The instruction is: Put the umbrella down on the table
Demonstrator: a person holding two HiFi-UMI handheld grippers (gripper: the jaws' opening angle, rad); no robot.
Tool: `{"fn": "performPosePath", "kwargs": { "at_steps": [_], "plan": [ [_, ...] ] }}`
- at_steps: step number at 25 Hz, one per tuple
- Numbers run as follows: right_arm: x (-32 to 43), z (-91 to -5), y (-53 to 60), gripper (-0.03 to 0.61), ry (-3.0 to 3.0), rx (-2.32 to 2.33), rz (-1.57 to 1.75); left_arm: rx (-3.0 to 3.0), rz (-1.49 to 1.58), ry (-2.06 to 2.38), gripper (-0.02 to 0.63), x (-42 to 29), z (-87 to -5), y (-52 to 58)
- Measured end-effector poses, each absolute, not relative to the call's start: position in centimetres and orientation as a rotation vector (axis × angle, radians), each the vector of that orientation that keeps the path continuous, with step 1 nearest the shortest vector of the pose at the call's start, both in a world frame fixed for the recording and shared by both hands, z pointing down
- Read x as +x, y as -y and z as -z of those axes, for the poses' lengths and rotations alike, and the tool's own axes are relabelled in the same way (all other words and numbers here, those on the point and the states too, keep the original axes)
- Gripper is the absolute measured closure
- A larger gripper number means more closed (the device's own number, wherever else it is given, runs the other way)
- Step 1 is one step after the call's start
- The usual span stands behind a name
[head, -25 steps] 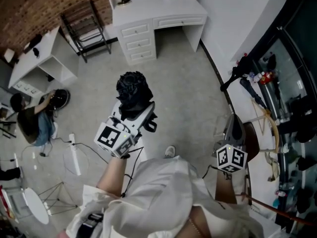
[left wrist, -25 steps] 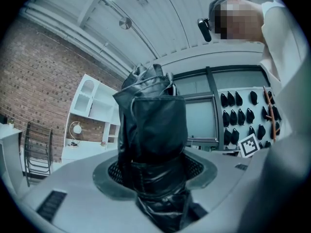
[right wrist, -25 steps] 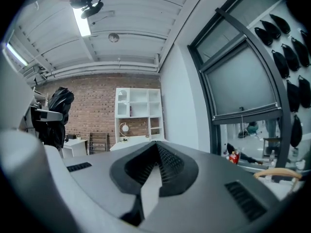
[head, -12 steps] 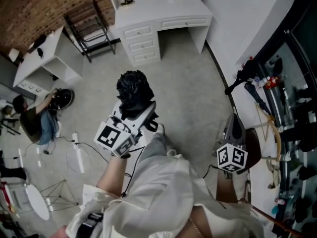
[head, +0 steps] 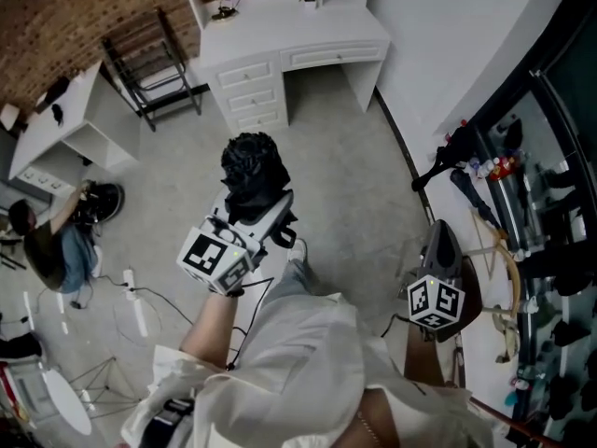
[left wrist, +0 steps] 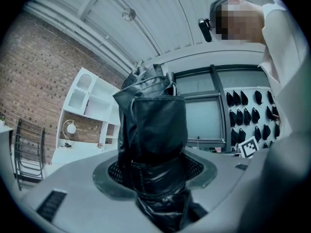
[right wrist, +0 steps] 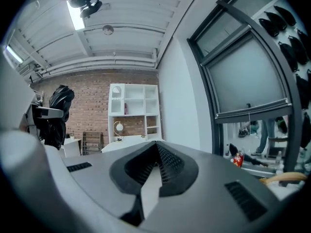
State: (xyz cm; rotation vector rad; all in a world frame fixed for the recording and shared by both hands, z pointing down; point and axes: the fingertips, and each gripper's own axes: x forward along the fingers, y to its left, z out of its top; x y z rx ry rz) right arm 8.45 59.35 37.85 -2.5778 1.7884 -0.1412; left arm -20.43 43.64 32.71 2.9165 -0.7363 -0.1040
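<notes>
left hand-held gripper (head: 254,201): clamped on folded black umbrella (head: 250,168), long axis upright | right hand-held gripper (head: 439,230): jaws together, empty | umbrella: well short of white desk (head: 280,37), which lies straight beyond it | nearer the desk: left hand-held gripper

we look down on a pale grey floor (head: 345,157) running to a brick wall (head: 56,17), where a white desk (head: 280,45) with drawers stands beside a black chair (head: 149,63). a white shelf unit (right wrist: 133,103) rises over the desk, a strip light (right wrist: 77,16) glows overhead, and dark-framed windows (right wrist: 243,76) line one side.
</notes>
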Motion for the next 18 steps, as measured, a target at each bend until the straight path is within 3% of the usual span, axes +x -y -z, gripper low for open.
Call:
{"fn": "performPosePath", "kwargs": {
  "at_steps": [18],
  "plan": [
    [10.0, -36.7, -37.9, 0.560, -1.754, -2.627, 0.123, 2.912, 0.101, 0.651, 0.348, -17.0, -33.9, -21.8]
  ]
}}
